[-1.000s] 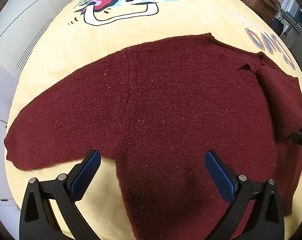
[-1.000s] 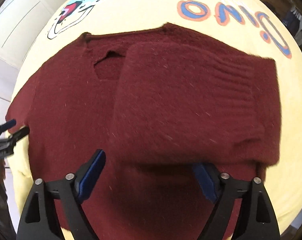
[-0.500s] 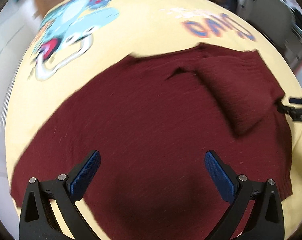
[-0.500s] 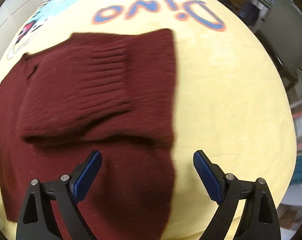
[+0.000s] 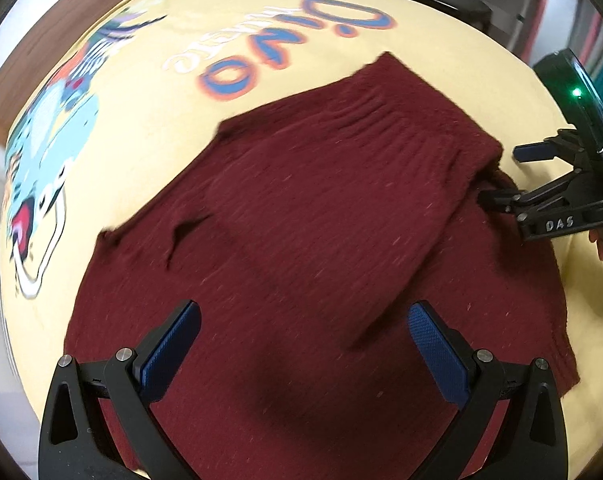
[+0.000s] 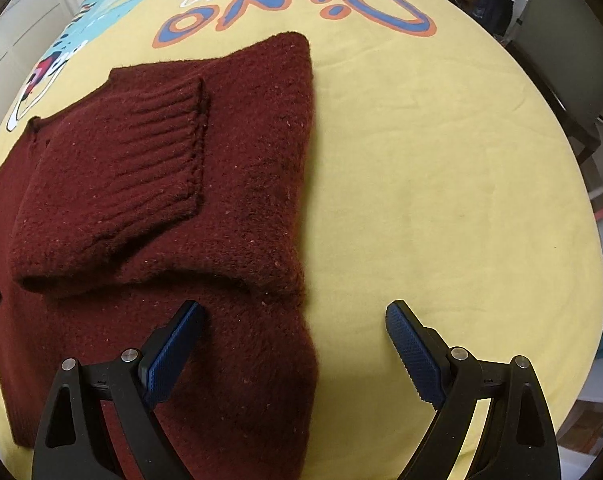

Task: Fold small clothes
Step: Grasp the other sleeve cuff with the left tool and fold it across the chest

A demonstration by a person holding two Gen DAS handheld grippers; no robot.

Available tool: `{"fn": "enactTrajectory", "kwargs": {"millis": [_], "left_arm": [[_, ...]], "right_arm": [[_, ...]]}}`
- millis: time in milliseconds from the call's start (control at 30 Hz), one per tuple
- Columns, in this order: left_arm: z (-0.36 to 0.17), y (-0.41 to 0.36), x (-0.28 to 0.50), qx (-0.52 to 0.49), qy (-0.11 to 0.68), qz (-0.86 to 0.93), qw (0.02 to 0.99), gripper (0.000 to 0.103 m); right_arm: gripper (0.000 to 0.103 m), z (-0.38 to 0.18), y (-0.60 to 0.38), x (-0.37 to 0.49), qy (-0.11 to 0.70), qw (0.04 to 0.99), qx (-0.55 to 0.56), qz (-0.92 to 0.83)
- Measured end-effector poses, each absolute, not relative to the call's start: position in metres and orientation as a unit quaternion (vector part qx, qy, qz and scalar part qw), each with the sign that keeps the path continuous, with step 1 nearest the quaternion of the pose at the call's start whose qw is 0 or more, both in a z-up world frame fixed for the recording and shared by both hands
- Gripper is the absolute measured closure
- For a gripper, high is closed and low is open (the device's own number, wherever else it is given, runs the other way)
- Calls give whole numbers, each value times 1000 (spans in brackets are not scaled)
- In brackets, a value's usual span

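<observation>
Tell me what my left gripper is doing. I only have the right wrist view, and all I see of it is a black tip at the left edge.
Observer: The left gripper is open above the body of the sweater and grips nothing.
Operator: Is the collar in its view?
Observer: Yes. The neck opening shows as a dark slit, up and left of its fingers.
Operator: How does my right gripper look from there?
Observer: The right gripper is open. One finger is at the sweater's edge beside the folded sleeve, and the other is over the yellow sheet. I cannot tell whether it touches.
</observation>
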State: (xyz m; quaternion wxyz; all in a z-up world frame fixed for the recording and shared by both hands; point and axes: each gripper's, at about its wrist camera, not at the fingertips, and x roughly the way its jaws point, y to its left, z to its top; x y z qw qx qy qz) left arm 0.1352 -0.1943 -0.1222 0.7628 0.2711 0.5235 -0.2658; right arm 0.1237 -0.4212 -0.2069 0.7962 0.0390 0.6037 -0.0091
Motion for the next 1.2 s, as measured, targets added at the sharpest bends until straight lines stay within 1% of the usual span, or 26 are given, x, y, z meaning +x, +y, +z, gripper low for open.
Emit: {"fn": "enactTrajectory", "kwargs": {"millis": [33,233,267,300,333,400,433,500,567,700,933,1033,1200], "left_arm": [[-125,-203,137,277,522,-269,760,1],[-148,-233,146,307,532,-282,737,2],[-153,-237,148,312,533,-281,735,7],[-155,-237,150,313,534,-281,733,16],[-158,-239,152,313,538,-280,731,23],[-163,-237,160,303,553,-275,726,55],[-165,-236,163,295,560,-274,724,61],[-166,-229,172,262,577,-277,722,80],[-163,-221,180,242,577,-268,732,90],[-154,-203,191,206,578,-260,746,94],[-123,-154,202,111,558,-230,789,94],[-113,-133,195,67,557,-214,800,94],[-111,-92,184,-9,560,-170,811,94]], "right_arm": [[10,-207,-411,127,604,796,41,-9],[10,-211,-426,122,605,795,51,-9],[10,-212,-428,122,605,795,50,-8],[10,-212,-430,122,605,795,50,-7],[10,-213,-430,123,605,795,48,-7],[10,-214,-430,123,604,795,47,-6],[10,-215,-430,123,604,795,47,-6],[10,-215,-430,123,605,795,47,-6],[10,-216,-430,123,605,795,47,-6],[10,-207,-437,124,606,794,45,-6],[10,-206,-439,125,606,794,44,-6],[10,-205,-439,124,607,794,41,-6],[10,-203,-433,125,607,794,40,-6]]}}
